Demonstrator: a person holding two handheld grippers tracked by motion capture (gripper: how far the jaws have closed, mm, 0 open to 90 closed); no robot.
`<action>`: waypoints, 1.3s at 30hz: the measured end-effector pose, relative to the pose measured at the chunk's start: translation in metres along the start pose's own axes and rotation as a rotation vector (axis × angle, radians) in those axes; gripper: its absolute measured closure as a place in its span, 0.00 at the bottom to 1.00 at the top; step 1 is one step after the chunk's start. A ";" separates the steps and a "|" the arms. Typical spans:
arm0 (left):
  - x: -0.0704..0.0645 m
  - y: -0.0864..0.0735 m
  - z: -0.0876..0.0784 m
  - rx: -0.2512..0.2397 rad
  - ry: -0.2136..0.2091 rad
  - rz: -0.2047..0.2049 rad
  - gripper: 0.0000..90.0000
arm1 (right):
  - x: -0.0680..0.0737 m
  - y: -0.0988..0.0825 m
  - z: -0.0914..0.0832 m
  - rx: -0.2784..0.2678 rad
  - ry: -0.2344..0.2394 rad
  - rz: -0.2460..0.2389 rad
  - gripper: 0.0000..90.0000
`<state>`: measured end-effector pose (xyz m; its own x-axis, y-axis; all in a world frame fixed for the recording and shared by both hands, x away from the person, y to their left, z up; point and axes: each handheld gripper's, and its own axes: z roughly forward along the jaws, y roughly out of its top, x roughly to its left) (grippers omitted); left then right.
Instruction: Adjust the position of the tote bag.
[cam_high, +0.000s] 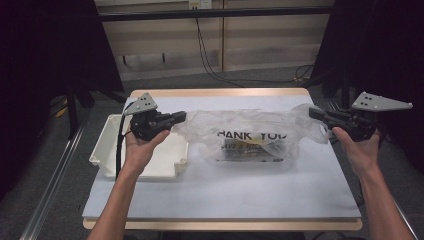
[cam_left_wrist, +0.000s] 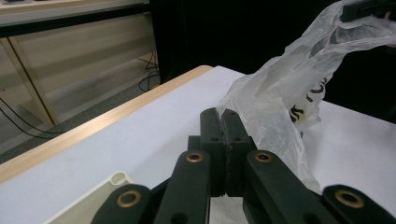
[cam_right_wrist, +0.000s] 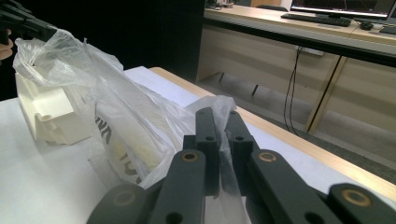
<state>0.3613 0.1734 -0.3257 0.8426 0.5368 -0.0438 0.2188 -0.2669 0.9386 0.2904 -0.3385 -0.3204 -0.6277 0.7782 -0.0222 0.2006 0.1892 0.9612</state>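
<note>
Two tongs, plastic bag, "HANK YOU" print

Left hand-held gripper clamped shut; right hand-held gripper likewise, arms apart.

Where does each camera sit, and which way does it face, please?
High view: above the white table, looking forward and down; both forearms, left tool, right tool.
Left gripper view: on the left tool, facing the clear printed plastic bag.
Right gripper view: on the right tool, facing the white plastic tray.
All share the bag.
</note>
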 end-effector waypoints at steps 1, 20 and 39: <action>0.003 0.001 0.001 -0.002 -0.002 -0.002 1.00 | -0.001 0.002 0.001 0.008 -0.002 0.001 0.97; 0.028 0.003 0.026 0.055 0.021 -0.020 1.00 | -0.023 0.005 0.020 0.071 -0.045 0.015 1.00; 0.046 -0.032 0.060 0.181 0.001 -0.088 1.00 | -0.040 -0.032 0.051 0.178 -0.056 0.056 1.00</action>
<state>0.4228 0.1590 -0.3786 0.8160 0.5650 -0.1226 0.3766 -0.3586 0.8542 0.3473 -0.3450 -0.3646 -0.5703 0.8214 0.0102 0.3668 0.2435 0.8979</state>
